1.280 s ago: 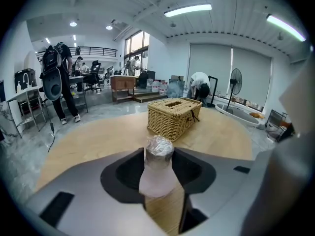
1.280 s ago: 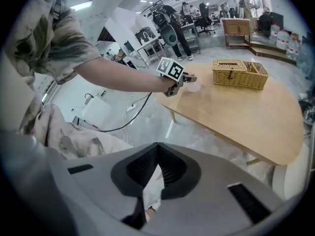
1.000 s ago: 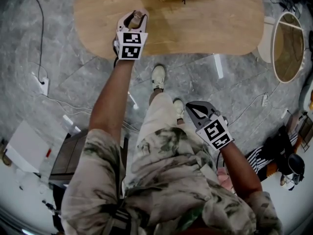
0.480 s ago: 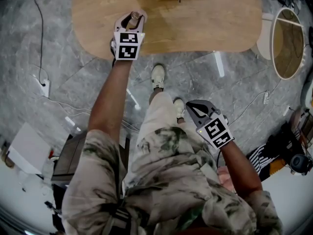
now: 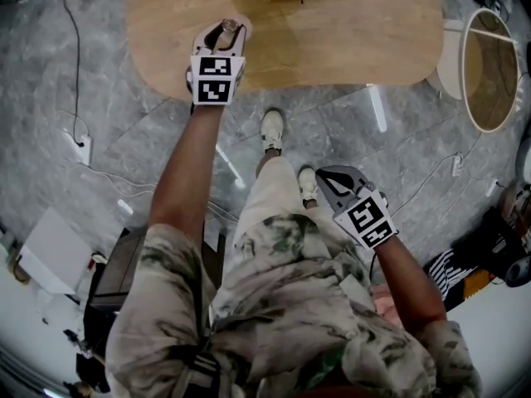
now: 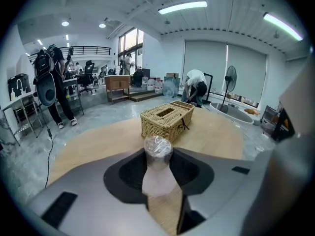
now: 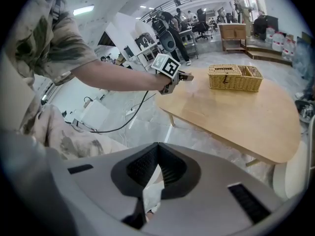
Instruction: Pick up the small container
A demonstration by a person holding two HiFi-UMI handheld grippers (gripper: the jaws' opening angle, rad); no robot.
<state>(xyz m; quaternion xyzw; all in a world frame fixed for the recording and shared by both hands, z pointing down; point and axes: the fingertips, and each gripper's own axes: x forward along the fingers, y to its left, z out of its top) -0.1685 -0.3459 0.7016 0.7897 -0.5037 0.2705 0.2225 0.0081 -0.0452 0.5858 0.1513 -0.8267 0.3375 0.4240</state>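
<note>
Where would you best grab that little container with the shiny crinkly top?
Probably round its body, below the crinkly cap, coming in level from the side: the small container stands upright, so its sides face the jaws. The left gripper is shut on it just so.

Pale pink container [image 6: 158, 168], tan woven basket [image 6: 166, 120]; grey marbled floor [image 5: 108, 123]

An open-plan workspace — strip lights [image 6: 182, 7] overhead, office chairs [image 6: 89, 69], cables [image 5: 77, 48] trailing over the grey floor [image 5: 50, 73].
</note>
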